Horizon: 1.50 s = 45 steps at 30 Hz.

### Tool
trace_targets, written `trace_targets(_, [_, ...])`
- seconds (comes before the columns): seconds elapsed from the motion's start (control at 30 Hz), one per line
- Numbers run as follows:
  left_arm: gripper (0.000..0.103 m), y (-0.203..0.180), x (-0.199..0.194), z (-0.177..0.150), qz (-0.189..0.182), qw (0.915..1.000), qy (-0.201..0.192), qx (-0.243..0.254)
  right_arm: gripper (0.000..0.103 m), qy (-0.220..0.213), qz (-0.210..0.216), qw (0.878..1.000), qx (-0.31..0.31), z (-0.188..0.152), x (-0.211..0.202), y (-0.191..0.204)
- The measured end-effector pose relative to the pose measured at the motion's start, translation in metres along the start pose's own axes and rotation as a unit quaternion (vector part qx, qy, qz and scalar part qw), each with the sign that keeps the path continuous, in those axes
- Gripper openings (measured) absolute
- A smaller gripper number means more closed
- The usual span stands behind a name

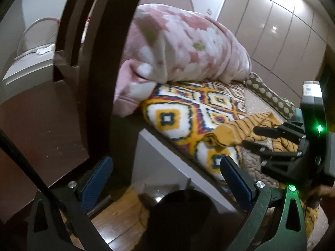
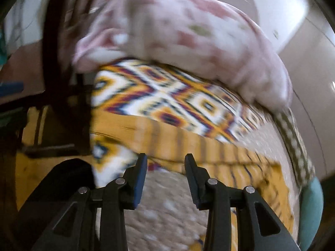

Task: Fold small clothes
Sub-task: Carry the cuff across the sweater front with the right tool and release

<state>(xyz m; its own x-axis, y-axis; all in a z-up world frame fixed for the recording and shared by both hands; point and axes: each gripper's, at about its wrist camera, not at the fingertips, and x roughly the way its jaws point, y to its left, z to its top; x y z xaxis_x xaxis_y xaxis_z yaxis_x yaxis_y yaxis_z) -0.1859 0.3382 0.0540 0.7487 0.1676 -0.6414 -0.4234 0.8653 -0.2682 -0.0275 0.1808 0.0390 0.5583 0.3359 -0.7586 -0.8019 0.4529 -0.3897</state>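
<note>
A small mustard-yellow garment with dark stripes (image 2: 209,148) lies spread across the bed, partly over the patterned blanket; it also shows in the left wrist view (image 1: 236,131). My right gripper (image 2: 165,161) is open and empty, its tips right at the garment's near edge. The right gripper also shows in the left wrist view (image 1: 261,138), over the garment. My left gripper (image 1: 167,165) is wide open and empty, held off the bed's left edge above the floor.
A yellow, white and navy diamond-pattern blanket (image 1: 188,108) covers the bed. A rolled pink floral duvet (image 1: 180,46) lies at the back. A dark wooden bed post (image 1: 104,62) stands close on the left. A polka-dot pillow (image 1: 270,96) and a teal cushion (image 2: 309,207) lie at the right.
</note>
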Motion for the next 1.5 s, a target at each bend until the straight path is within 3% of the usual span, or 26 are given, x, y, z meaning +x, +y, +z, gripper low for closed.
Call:
trace_targets(0.23, [0.102,-0.004,0.003,-0.002,-0.012,0.9999,0.008,0.006,0.037,-0.002,-0.005,0.999,-0.052,0.02,0.033,0.04])
trace_targets(0.27, [0.102,-0.007,0.003,-0.001,-0.014,0.9998,0.008,0.01,0.03,0.003,-0.01,0.999,-0.052,0.023,0.038,0.041])
trace_targets(0.3, [0.102,-0.01,0.003,-0.001,-0.015,0.9998,0.007,0.014,0.01,0.008,-0.01,0.999,-0.043,0.026,0.04,0.037])
trace_targets(0.43, [0.102,-0.023,0.0,0.001,-0.022,0.9993,0.003,0.03,0.01,-0.018,-0.012,0.999,0.027,0.032,0.016,-0.002])
trace_targets(0.6, [0.102,-0.041,-0.004,0.006,-0.033,0.9982,-0.004,0.05,0.01,-0.059,-0.056,0.988,0.132,0.011,-0.051,-0.097])
trace_targets(0.7, [0.102,-0.055,-0.005,0.008,-0.04,0.997,-0.007,0.067,0.01,-0.052,-0.106,0.974,0.191,-0.036,-0.089,-0.166])
trace_targets(0.8, [0.102,-0.072,-0.002,0.008,-0.047,0.9954,-0.003,0.084,0.01,-0.007,-0.176,0.955,0.241,-0.105,-0.113,-0.226])
trace_targets(0.9, [0.102,-0.092,0.0,0.007,-0.058,0.9932,0.004,0.101,0.015,0.077,-0.248,0.921,0.289,-0.186,-0.116,-0.277])
trace_targets(0.93, [0.102,-0.101,-0.001,0.007,-0.063,0.9921,0.004,0.109,0.026,0.127,-0.297,0.897,0.3,-0.221,-0.114,-0.293])
trace_targets(1.0, [0.102,-0.115,-0.003,0.005,-0.066,0.9901,0.003,0.124,0.027,0.172,-0.337,0.87,0.316,-0.261,-0.117,-0.305])
trace_targets(1.07, [0.102,-0.133,-0.003,0.004,-0.068,0.9873,0.005,0.143,0.031,0.163,-0.329,0.863,0.348,-0.293,-0.132,-0.307])
trace_targets(1.13, [0.102,-0.152,-0.002,0.003,-0.075,0.9844,0.01,0.159,0.042,0.142,-0.31,0.861,0.378,-0.316,-0.146,-0.306])
trace_targets(1.27, [0.102,-0.194,0.0,-0.001,-0.106,0.976,0.021,0.189,0.044,0.105,-0.279,0.864,0.407,-0.338,-0.157,-0.301])
trace_targets(1.33, [0.102,-0.22,0.004,-0.002,-0.126,0.9695,0.026,0.209,0.044,0.07,-0.24,0.861,0.443,-0.349,-0.161,-0.299])
trace_targets(1.4, [0.102,-0.241,0.012,-0.001,-0.145,0.9644,0.035,0.218,0.044,0.04,-0.202,0.852,0.482,-0.362,-0.162,-0.304])
trace_targets(1.5, [0.102,-0.28,0.033,0.004,-0.183,0.9564,0.053,0.221,0.044,-0.019,-0.117,0.826,0.552,-0.376,-0.154,-0.312])
